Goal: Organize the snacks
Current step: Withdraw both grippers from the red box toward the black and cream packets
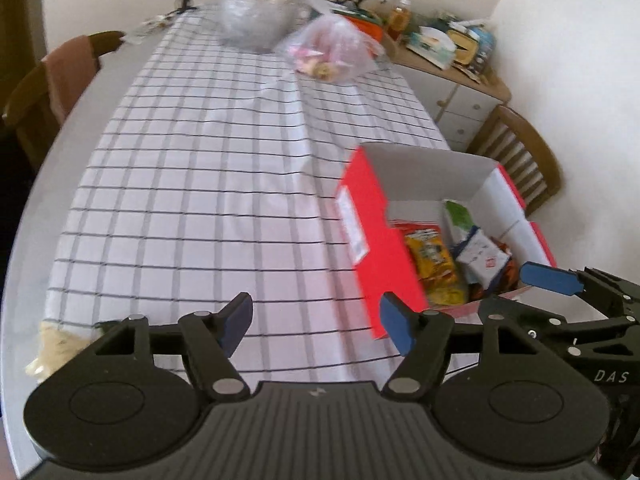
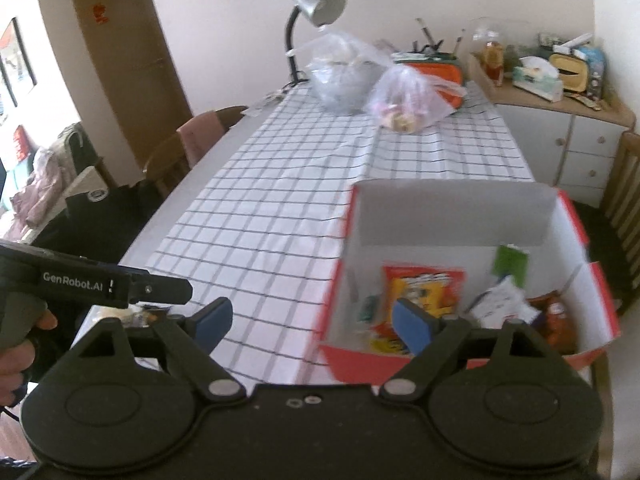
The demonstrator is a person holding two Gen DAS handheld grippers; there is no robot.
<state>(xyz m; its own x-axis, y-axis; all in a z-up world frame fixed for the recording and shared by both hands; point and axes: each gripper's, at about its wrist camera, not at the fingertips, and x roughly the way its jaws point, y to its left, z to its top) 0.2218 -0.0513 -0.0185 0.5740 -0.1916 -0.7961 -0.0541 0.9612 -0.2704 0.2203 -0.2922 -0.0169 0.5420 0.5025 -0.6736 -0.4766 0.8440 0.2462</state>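
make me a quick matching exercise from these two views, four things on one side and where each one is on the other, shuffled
Things:
1. yellow snack packet
2. desk lamp
3. clear bag of sweets
4. tissue box

Places:
A. on the wooden sideboard beside the table
B. at the far end of the table, standing behind the bags
C. inside the red box
D. lying on the checked tablecloth, far end

Pairs: 1-C, 2-B, 3-D, 4-A

Both the left tongs and the right tongs are open and hold nothing.
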